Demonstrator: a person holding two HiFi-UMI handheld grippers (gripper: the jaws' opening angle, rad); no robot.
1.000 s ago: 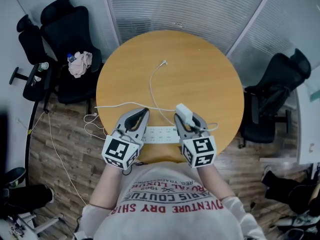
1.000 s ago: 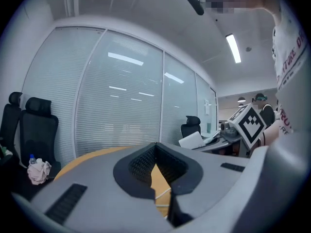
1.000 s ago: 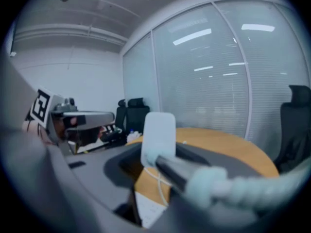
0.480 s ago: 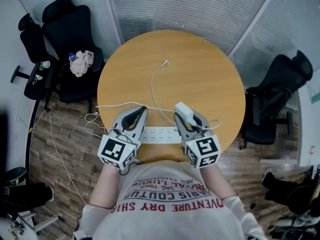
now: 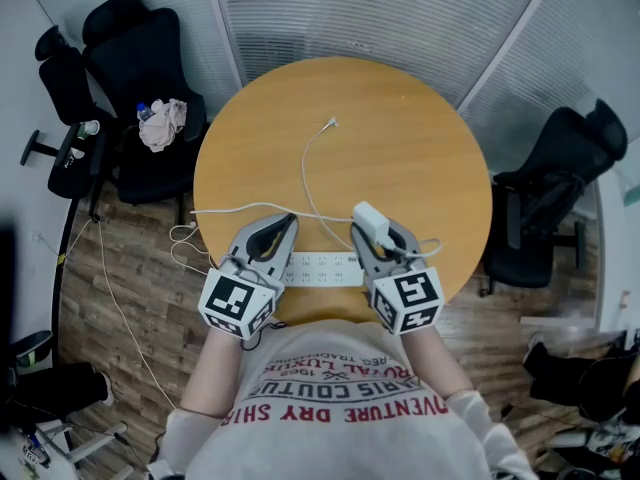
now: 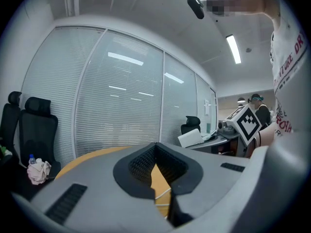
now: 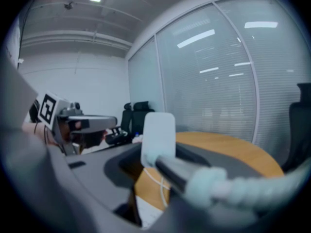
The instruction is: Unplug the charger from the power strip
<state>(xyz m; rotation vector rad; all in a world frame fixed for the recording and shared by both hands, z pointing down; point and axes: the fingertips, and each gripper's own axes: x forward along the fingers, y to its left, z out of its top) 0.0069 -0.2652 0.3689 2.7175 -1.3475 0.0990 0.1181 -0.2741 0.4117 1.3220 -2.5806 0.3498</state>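
In the head view a white power strip (image 5: 320,266) lies along the near edge of the round wooden table (image 5: 400,138). My right gripper (image 5: 372,230) is shut on the white charger (image 5: 369,223), held just beyond the strip and apart from it. In the right gripper view the charger (image 7: 158,132) stands upright between the jaws of the right gripper (image 7: 158,148), with a pale cord draped over the right jaw. Its thin white cable (image 5: 305,173) trails across the table. My left gripper (image 5: 280,226) is over the strip's left end. In the left gripper view the left gripper (image 6: 156,147) has its tips together, nothing between.
Black office chairs (image 5: 130,58) stand at the back left, one holding a crumpled cloth and a bottle (image 5: 160,126). Another black chair (image 5: 560,168) is at the right. A white cord (image 5: 185,243) drops off the table's left side to the wooden floor. Glass walls with blinds stand behind.
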